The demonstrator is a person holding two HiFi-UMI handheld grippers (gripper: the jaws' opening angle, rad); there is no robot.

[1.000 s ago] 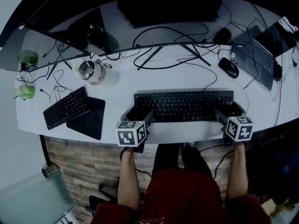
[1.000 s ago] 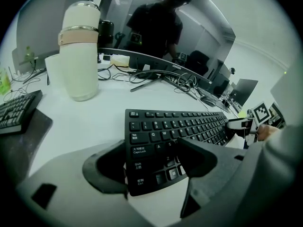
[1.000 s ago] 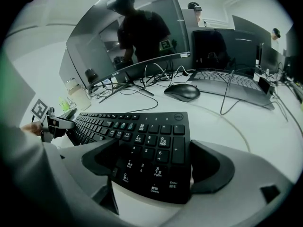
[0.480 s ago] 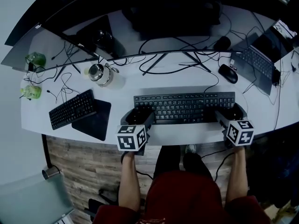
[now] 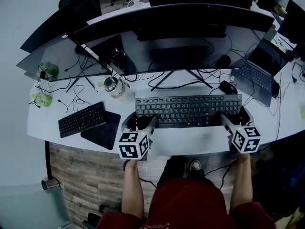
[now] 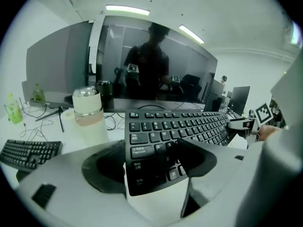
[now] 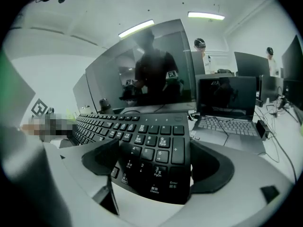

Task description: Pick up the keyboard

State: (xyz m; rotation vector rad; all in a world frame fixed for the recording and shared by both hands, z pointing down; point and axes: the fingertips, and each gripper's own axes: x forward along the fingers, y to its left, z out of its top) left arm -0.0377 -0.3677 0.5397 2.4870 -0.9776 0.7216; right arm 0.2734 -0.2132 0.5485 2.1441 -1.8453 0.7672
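Between both pairs of jaws, the long black keyboard [image 5: 188, 109] is lying crosswise over the white worktop [image 5: 190, 141]. The left gripper [image 5: 141, 123] and right gripper [image 5: 234, 117] are each clamping one end, equally near.

Black full-size keyboard [image 5: 188, 109] with number pad, keys up, stretched crosswise between left gripper [image 5: 141, 122] and right gripper [image 5: 234, 115]. Caps Lock and Shift end caught in the left jaws, number-pad end in the right. Long edges near level, just ahead of both grippers' marker cubes.
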